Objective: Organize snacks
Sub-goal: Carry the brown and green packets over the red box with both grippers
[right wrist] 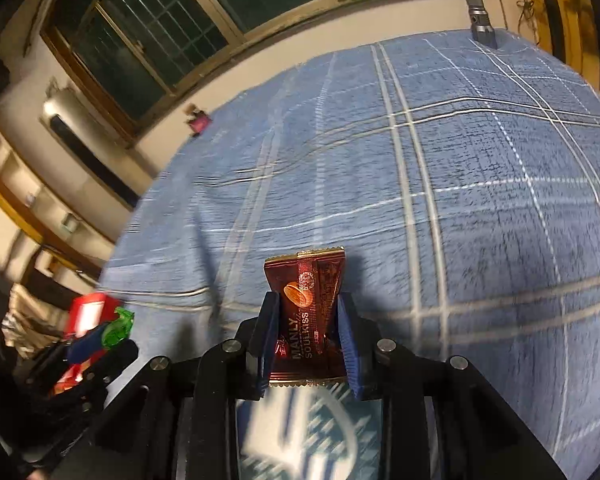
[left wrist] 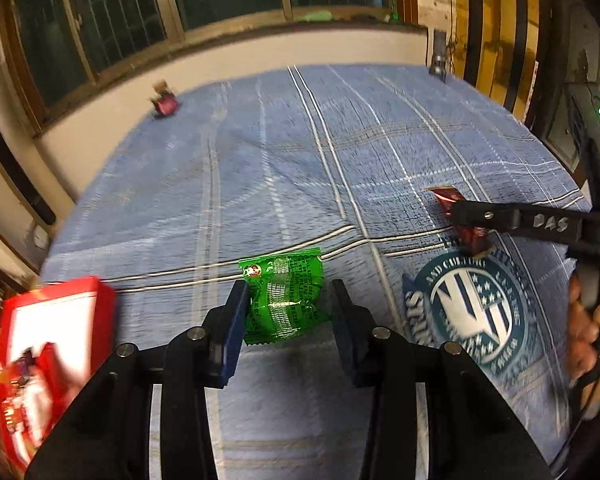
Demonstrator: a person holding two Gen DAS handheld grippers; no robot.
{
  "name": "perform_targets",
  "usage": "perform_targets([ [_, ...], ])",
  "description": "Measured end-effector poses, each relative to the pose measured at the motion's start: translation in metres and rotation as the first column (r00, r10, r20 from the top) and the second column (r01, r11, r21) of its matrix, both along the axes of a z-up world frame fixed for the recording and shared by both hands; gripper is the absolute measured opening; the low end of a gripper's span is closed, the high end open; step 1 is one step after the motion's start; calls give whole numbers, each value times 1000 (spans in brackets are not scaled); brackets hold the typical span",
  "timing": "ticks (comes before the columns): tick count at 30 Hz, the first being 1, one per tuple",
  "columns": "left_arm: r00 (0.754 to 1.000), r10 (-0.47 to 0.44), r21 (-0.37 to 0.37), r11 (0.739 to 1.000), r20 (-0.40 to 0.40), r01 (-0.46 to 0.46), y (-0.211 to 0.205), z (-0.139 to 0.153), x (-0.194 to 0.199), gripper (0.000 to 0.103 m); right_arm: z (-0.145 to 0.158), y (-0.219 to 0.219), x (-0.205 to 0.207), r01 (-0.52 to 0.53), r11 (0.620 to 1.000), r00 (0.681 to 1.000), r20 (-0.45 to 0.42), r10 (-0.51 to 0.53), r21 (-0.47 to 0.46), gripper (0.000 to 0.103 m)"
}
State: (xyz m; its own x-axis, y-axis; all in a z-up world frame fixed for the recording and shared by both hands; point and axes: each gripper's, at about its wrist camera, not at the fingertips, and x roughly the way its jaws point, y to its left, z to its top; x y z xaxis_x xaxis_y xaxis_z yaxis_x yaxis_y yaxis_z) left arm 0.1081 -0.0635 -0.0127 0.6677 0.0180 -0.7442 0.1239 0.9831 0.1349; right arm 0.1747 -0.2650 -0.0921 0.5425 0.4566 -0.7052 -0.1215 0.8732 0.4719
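My left gripper point(left wrist: 288, 304) is shut on a green snack packet point(left wrist: 285, 296) and holds it above the blue checked cloth point(left wrist: 260, 160). My right gripper point(right wrist: 309, 320) is shut on a brown Manly Soulkiss chocolate packet point(right wrist: 310, 312), its pads pressing both sides. In the left wrist view the right gripper point(left wrist: 466, 220) holds that brown packet point(left wrist: 448, 196) at the right. In the right wrist view the left gripper point(right wrist: 100, 340) with the green packet point(right wrist: 118, 326) shows at the lower left. A red and white box point(left wrist: 52, 356) sits at the cloth's left edge, with snacks inside.
A small pink object point(left wrist: 165, 102) lies at the far left of the cloth by the wall. A grey flashlight point(right wrist: 480, 12) stands at the far right corner. A round blue-green emblem point(left wrist: 472, 308) is printed on the cloth near me. Windows run along the far wall.
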Motion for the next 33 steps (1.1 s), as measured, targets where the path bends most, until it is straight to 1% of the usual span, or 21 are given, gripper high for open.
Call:
perform_targets([
  [3, 997, 13, 28, 999, 70, -15, 11, 15, -24, 38, 22, 4, -24, -26, 999, 999, 32, 25, 36, 29],
  [8, 986, 60, 14, 998, 154, -63, 34, 38, -55, 38, 50, 18, -78, -55, 994, 994, 101, 46, 91, 29],
  [12, 976, 84, -1, 996, 199, -85, 48, 51, -73, 38, 59, 36, -114, -83, 988, 988, 138, 65, 127, 29],
  [15, 971, 99, -17, 995, 219, -97, 58, 57, -85, 38, 62, 51, -131, -99, 985, 986, 144, 78, 141, 29],
  [20, 963, 119, -39, 993, 243, -113, 76, 64, -103, 38, 67, 70, -146, -114, 984, 984, 151, 94, 133, 29],
  [26, 956, 134, -57, 991, 260, -123, 89, 66, -117, 38, 75, 86, -161, -118, 984, 982, 165, 96, 130, 29],
  [33, 956, 142, -74, 989, 257, -127, 97, 62, -129, 38, 76, 102, -178, -134, 985, 978, 175, 113, 112, 29],
])
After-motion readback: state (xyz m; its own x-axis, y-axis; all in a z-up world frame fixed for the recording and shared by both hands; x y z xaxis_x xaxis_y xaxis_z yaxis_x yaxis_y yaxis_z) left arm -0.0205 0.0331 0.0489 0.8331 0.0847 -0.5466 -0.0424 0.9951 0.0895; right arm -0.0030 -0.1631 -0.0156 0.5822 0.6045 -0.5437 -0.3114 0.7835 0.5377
